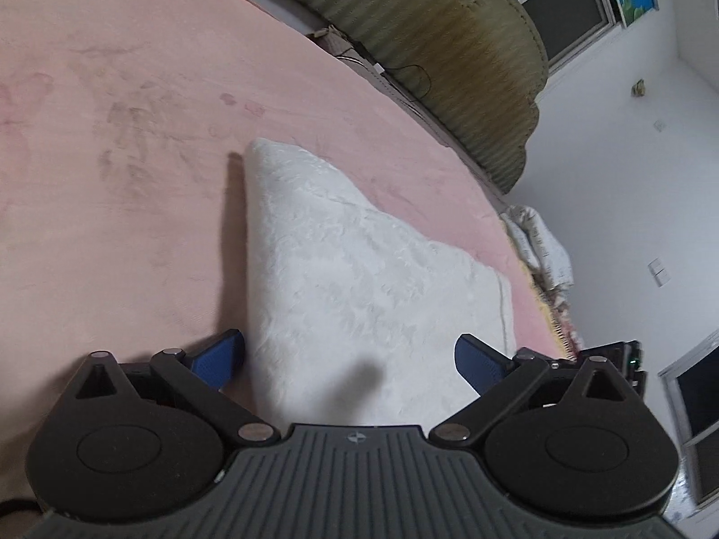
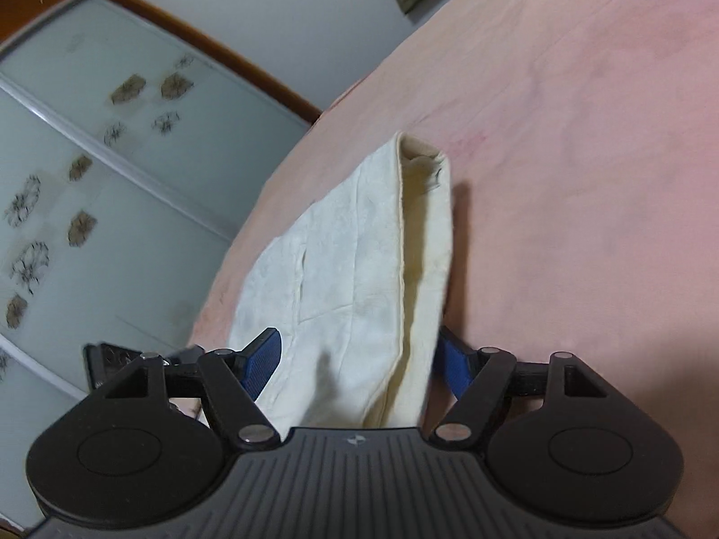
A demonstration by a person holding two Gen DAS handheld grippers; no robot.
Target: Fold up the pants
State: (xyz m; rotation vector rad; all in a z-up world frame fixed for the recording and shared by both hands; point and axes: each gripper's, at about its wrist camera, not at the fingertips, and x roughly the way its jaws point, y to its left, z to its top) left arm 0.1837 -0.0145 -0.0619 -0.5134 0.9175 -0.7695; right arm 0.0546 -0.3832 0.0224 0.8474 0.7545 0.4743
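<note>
1. The pants (image 1: 359,278), white and folded into a flat wedge, lie on the pink bed (image 1: 112,179). In the left wrist view they run from the bottom centre of the frame up to a corner near the middle.
2. The left gripper (image 1: 349,361) sits at the bottom of that view. Its jaws stand wide apart, the blue fingertips (image 1: 218,361) on either side of the near end of the pants. The left tip is just beside the cloth's left edge; the right tip is over the cloth near its right edge. Neither pad presses on the fabric.
3. In the right wrist view the pants (image 2: 350,269) look cream and stretch from the bottom centre to a folded end in the upper middle, where stacked layers show along the right edge.
4. The right gripper (image 2: 359,366) straddles the near end of the pants with jaws open. Its left blue pad is over the cloth at its left edge; the right pad is partly hidden behind the thick folded edge, and I cannot tell whether it touches.
5. An olive padded headboard (image 1: 449,58) fills the upper centre of the left view, with a white wall (image 1: 629,179) to the right.
6. Frosted sliding doors (image 2: 90,157) with a flower pattern fill the left of the right view.
</note>
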